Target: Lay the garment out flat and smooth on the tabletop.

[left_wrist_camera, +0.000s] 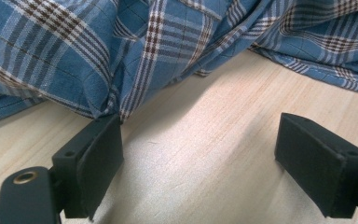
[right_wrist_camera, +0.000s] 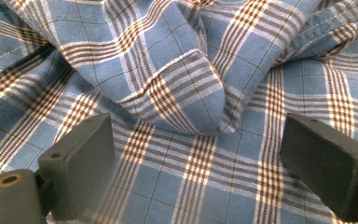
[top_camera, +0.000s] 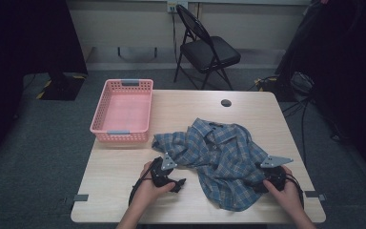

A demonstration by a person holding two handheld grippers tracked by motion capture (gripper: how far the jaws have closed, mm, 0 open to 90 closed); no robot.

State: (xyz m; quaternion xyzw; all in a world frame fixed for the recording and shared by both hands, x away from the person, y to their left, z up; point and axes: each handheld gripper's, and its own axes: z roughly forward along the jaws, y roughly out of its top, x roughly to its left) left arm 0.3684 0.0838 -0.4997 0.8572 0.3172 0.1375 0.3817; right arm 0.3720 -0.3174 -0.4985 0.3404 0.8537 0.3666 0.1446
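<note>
a crumpled blue plaid shirt [top_camera: 219,160] lies in a loose heap on the light wooden table [top_camera: 124,183], spread from about the middle of the tabletop toward the person's right near corner, with one edge reaching the near side. the left gripper [top_camera: 177,185] sits low over bare wood just beside the shirt's left edge, held in the person's left hand [top_camera: 147,188] with its grey three-cornered plate on top. in the left gripper view its jaws stand wide apart with only table between them; the tip of one jaw is right at a hanging fold of the shirt [left_wrist_camera: 121,51], and whether it touches the cloth cannot be told. the right gripper [top_camera: 262,183] is at the shirt's right side, held in the right hand [top_camera: 288,191], and its front end is over the fabric. in the right gripper view its jaws are also spread wide, hovering over flat plaid cloth with a raised fold [right_wrist_camera: 186,93] lying ahead of and between them; the pads press on nothing. a pink plastic basket [top_camera: 123,136] stands at the far left of the table, well apart from the shirt's main heap but near its upper left corner. a small dark round grommet [top_camera: 226,103] is set in the tabletop beyond the shirt. a black folding chair [top_camera: 207,50] stands on the grey floor past the table's far edge.
</note>
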